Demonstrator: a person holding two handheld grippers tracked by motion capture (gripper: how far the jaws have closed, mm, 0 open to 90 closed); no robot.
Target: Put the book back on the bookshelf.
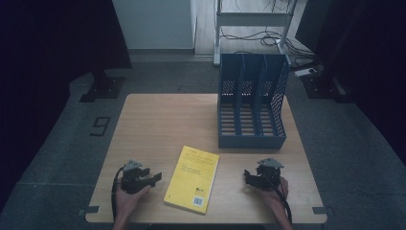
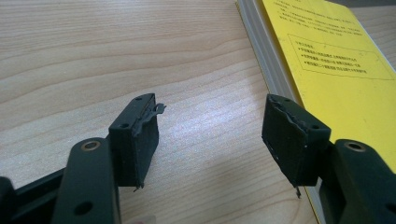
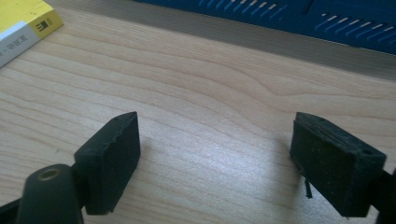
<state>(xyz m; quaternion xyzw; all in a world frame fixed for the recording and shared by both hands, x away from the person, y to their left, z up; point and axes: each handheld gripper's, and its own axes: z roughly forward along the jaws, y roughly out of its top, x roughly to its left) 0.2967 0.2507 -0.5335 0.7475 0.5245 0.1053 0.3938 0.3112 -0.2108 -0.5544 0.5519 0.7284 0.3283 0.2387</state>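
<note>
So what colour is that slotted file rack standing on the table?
Dark blue slotted plastic file rack; clearest in the high view.

Left gripper (image 2: 210, 135) agape beside yellow book (image 2: 336, 70).

We saw a book (image 1: 192, 179) lying on the table (image 1: 158, 120) between the left gripper (image 1: 154, 178) and right gripper (image 1: 247, 175), with a file rack (image 1: 251, 103) standing beyond them.
</note>
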